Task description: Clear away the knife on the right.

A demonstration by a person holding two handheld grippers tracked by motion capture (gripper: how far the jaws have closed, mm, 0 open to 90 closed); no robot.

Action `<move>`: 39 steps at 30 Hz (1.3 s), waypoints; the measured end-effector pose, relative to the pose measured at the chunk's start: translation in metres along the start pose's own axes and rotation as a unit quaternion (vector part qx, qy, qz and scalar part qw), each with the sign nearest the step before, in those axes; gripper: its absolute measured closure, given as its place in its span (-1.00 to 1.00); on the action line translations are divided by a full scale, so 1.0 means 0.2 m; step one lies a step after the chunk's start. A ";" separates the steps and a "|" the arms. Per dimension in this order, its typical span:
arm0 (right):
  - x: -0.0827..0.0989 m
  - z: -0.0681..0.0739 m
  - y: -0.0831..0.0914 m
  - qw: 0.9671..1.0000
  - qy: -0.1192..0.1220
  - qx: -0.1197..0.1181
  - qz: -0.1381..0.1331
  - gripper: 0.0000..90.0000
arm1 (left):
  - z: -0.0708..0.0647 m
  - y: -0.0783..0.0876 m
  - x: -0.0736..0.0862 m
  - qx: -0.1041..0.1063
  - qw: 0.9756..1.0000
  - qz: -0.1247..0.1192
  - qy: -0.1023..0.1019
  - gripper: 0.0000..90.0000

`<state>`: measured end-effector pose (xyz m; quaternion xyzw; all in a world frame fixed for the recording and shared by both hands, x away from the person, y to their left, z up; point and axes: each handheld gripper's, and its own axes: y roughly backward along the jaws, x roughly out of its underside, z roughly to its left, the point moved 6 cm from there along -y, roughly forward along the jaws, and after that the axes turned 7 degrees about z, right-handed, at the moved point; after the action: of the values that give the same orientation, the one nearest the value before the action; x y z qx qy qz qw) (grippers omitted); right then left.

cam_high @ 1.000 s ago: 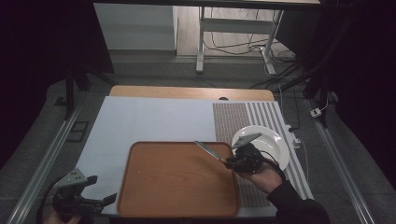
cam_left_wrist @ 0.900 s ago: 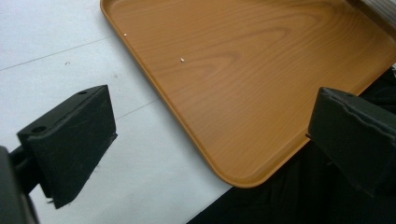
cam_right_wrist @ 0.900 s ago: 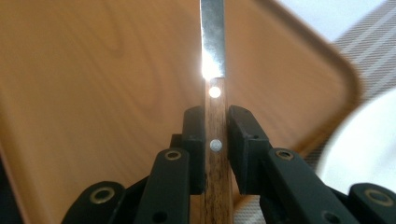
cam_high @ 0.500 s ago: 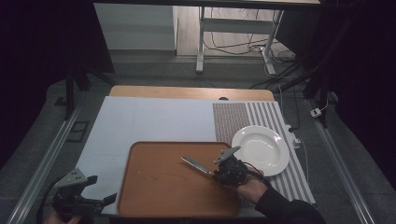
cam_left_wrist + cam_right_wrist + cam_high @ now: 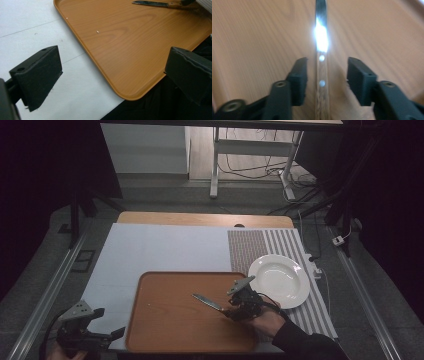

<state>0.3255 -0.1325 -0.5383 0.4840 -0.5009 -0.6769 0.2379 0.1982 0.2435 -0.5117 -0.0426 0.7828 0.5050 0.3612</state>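
Knife (image 5: 321, 62) flat on wooden tray (image 5: 165, 320), stiff, slick-bladed; best gripped at riveted wooden handle between spread right gripper (image 5: 327, 72) jaws; left gripper (image 5: 112, 75) apart beside tray.

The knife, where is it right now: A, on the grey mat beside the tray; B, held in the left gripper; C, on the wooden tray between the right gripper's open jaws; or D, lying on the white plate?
C: the knife lies on the wooden tray, with the right gripper open, one jaw on each side of its handle.
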 end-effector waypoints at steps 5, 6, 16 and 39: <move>-0.09 0.01 0.04 0.999 0.031 -0.006 -0.015 0.46 | 0.00 0.00 0.00 -0.001 1.000 0.002 -0.001 -0.98; -0.11 0.01 0.04 0.999 0.040 -0.009 -0.017 0.60 | 0.00 0.00 0.00 -0.001 1.000 0.003 -0.001 -0.98; -0.19 0.08 -0.15 0.994 0.093 -0.045 0.036 1.00 | 0.00 0.00 0.00 0.000 1.000 0.002 0.001 -0.98; 0.03 -0.12 -0.06 0.997 0.025 -0.015 0.066 1.00 | 0.00 0.00 0.00 0.000 1.000 0.002 -0.002 -0.98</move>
<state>0.3466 -0.1424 -0.5524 0.4636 -0.5152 -0.6547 0.3016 0.1986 0.2430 -0.5120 -0.0401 0.7822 0.5061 0.3612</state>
